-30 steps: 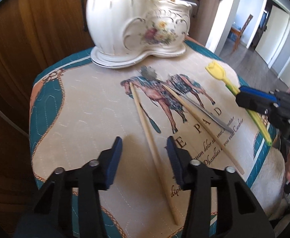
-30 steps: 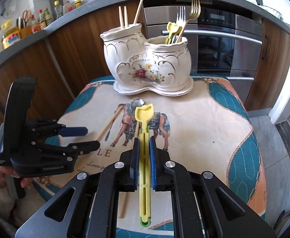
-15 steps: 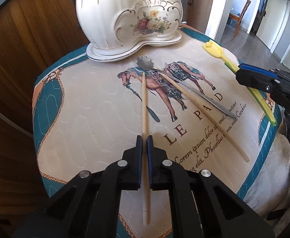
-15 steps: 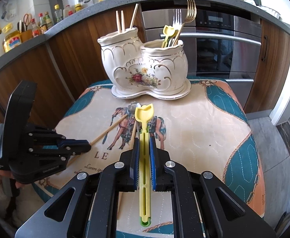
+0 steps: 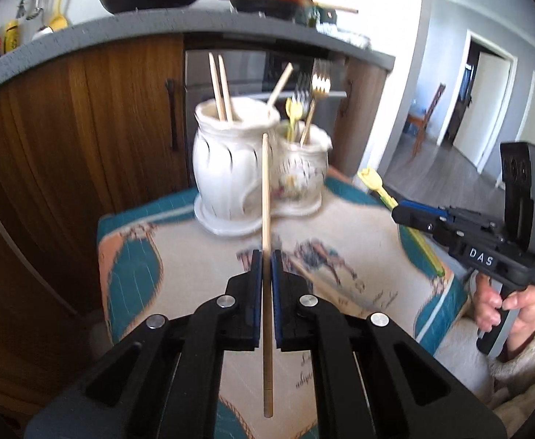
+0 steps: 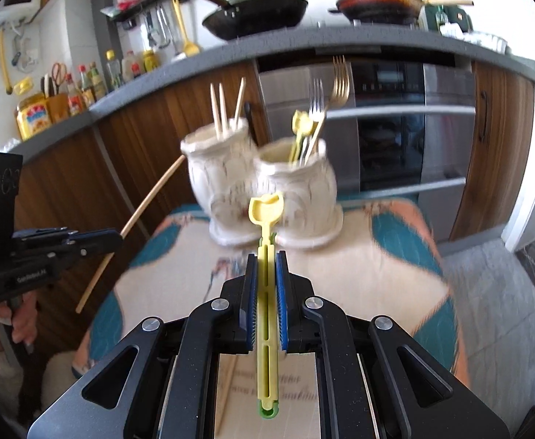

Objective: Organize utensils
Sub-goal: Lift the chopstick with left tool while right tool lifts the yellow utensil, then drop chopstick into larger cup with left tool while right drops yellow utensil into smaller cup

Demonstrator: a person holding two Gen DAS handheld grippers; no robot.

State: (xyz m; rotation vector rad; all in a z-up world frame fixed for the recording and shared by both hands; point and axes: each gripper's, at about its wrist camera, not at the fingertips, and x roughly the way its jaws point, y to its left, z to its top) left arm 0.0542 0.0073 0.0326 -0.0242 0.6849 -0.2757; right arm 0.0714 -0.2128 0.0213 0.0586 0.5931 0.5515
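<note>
My left gripper (image 5: 264, 256) is shut on a wooden chopstick (image 5: 265, 197) and holds it in the air, tip toward the white twin-pot ceramic holder (image 5: 231, 179). My right gripper (image 6: 265, 256) is shut on a yellow plastic utensil (image 6: 266, 212), lifted above the table in front of the holder (image 6: 296, 190). The left pot holds three chopsticks (image 6: 220, 109); the right pot holds forks (image 6: 337, 87) and a yellow utensil. Another chopstick (image 5: 311, 278) lies on the horse-print mat (image 5: 359, 256). The left gripper also shows in the right wrist view (image 6: 113, 237), the right one in the left wrist view (image 5: 399, 216).
The holder stands at the back of the small padded table (image 6: 395, 256). Wooden cabinets (image 5: 84, 128) and an oven (image 6: 395, 120) are behind it. A counter (image 6: 340, 40) with pans runs above. Floor drops off to the right (image 6: 487, 285).
Both grippers have risen from the mat with their utensils and tilted up toward the holder. The left gripper closed on the chopstick a second ago and lifted it off the mat.
</note>
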